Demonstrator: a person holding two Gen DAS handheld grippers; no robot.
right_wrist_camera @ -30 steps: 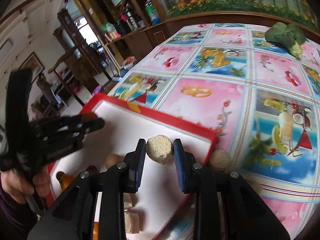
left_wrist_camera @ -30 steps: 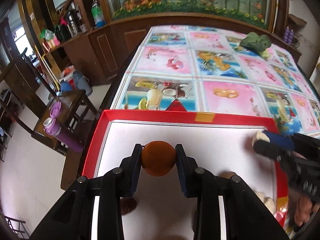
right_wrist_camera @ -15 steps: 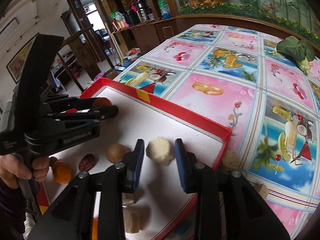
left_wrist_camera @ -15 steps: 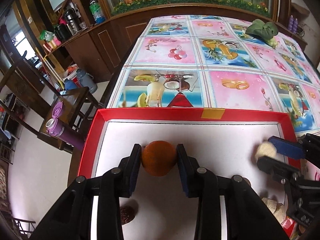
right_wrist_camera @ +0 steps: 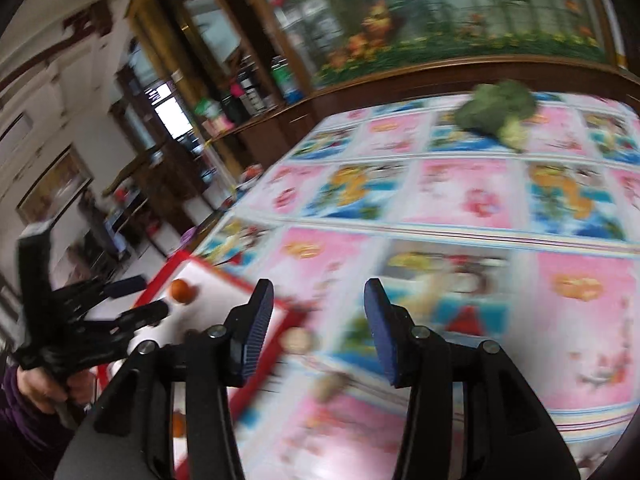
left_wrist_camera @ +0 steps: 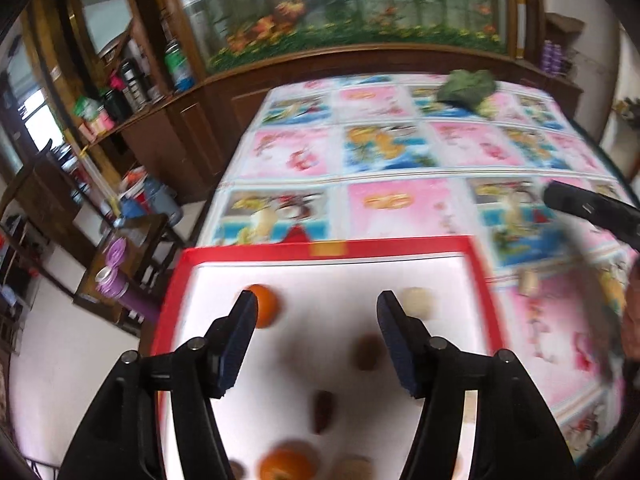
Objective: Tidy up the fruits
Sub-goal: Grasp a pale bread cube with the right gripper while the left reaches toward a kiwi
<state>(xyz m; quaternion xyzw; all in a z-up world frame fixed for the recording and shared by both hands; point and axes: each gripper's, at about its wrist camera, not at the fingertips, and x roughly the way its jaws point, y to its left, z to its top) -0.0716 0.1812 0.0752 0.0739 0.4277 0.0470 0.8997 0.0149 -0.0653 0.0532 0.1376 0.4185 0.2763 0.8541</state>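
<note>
Both frames are blurred. The left claw (left_wrist_camera: 316, 312) is spread wide and empty above the red-rimmed tray (left_wrist_camera: 400, 247). An orange (left_wrist_camera: 265, 306) lies on the tray's white floor just beside its left finger, and a pale lump (left_wrist_camera: 418, 303) near the right one. The right claw (right_wrist_camera: 318, 312) is also spread and empty, over the patterned counter (right_wrist_camera: 472, 200) beside the tray's corner.

The left gripper (left_wrist_camera: 316, 340) has let go of the orange fruit (left_wrist_camera: 265, 311), which now lies on the red tray (left_wrist_camera: 280, 250) by its left finger. The right gripper (right_wrist_camera: 318, 330) has dropped the pale round fruit (left_wrist_camera: 418, 303) on the tray's right side and pulled off over the tablecloth (right_wrist_camera: 460, 200), jaws wide.
</note>
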